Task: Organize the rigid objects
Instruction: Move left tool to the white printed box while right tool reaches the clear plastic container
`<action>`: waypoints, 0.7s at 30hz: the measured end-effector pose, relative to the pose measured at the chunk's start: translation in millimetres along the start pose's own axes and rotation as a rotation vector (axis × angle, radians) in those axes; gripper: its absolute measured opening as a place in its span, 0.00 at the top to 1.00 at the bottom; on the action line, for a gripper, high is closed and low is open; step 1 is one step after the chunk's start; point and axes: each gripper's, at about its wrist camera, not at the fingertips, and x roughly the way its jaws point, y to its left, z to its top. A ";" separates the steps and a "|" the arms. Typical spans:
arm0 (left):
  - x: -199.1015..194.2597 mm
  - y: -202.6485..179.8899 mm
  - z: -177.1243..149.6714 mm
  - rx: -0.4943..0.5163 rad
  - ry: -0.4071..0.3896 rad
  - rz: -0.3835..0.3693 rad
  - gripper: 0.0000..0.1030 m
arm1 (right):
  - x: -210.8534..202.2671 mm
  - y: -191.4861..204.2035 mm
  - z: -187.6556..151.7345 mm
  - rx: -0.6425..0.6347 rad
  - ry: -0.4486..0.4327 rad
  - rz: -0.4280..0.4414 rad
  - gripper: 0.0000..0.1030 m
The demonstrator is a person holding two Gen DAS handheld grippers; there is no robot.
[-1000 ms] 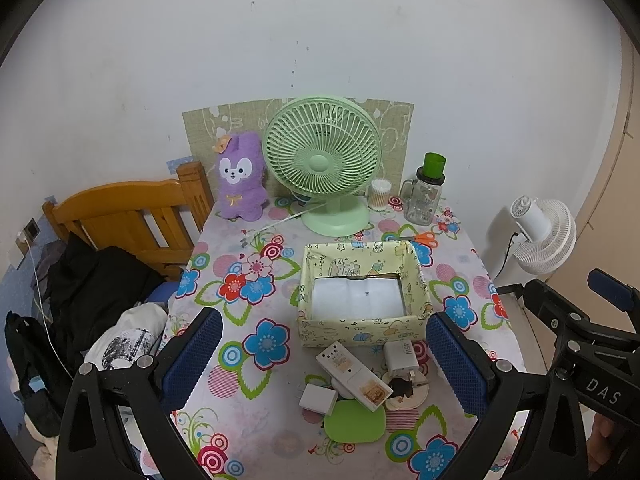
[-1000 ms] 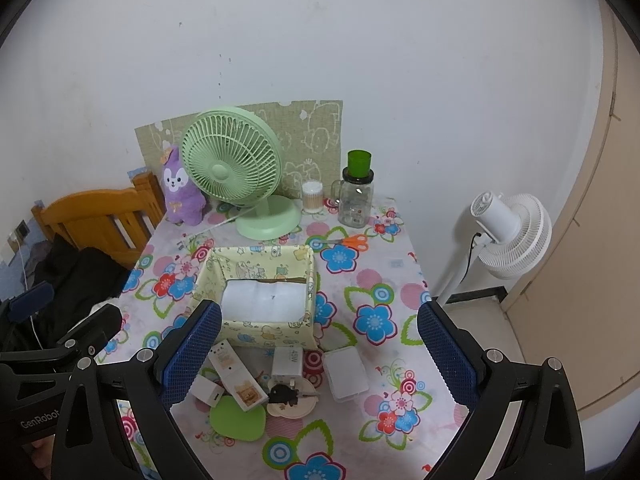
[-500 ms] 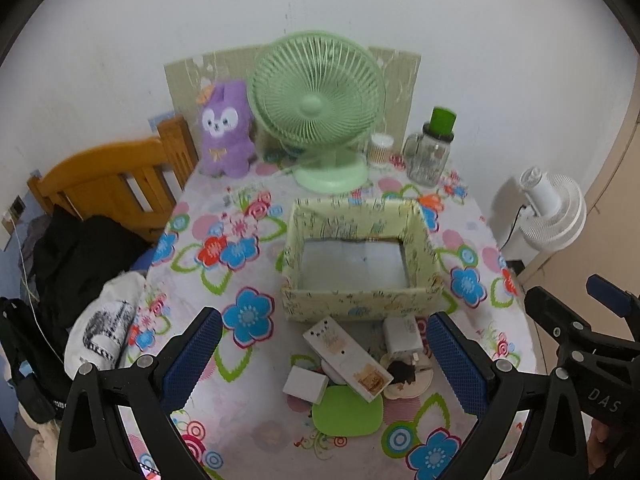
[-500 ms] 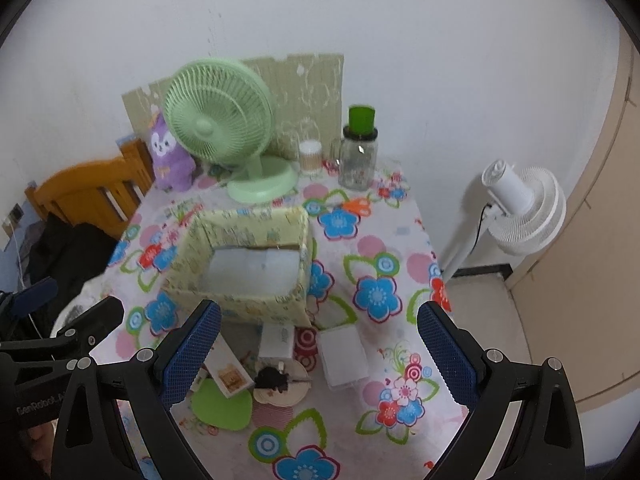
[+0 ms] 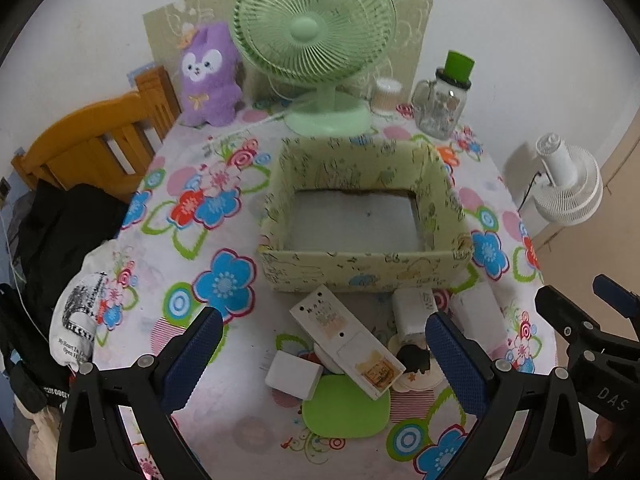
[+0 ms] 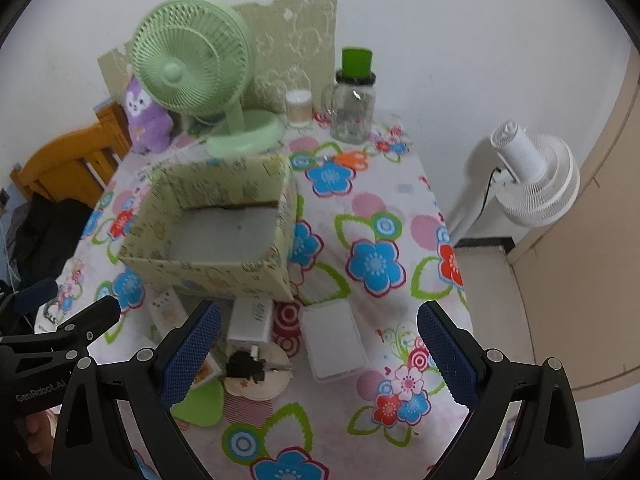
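Observation:
A pale yellow patterned box [image 5: 362,268] [image 6: 208,268] stands open and empty in the middle of the flowered table. In front of it lie a white remote [image 5: 346,340], a small white block [image 5: 294,374], a green flat pad [image 5: 346,410] [image 6: 200,402], a white charger [image 5: 414,312] [image 6: 252,320], a black item on a round coaster [image 6: 256,374] and a flat white case [image 6: 334,340]. My left gripper [image 5: 324,354] hangs open above the remote pile. My right gripper [image 6: 320,348] hangs open above the charger and the case. Neither holds anything.
A green desk fan [image 5: 316,40], a purple plush [image 5: 208,76], a small jar [image 5: 386,96] and a green-capped glass bottle [image 5: 442,100] line the table's far edge. A wooden chair [image 5: 92,152] with clothes stands left. A white floor fan [image 6: 532,176] stands right of the table.
Both grippers have moved forward and lower toward the table, so the box and the small items look larger. Nothing on the table has moved.

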 end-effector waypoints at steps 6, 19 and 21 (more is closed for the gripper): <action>26.3 -4.0 -4.4 -0.008 0.054 -0.014 0.01 | 27.0 -3.3 -6.4 0.005 0.057 -0.017 0.03; 75.9 -8.8 -15.5 -0.003 0.172 -0.006 0.02 | 75.0 -12.3 -19.6 0.036 0.155 -0.027 0.03; 82.0 -7.3 -17.5 -0.023 0.191 -0.020 0.02 | 82.2 -13.3 -21.8 0.038 0.171 -0.030 0.03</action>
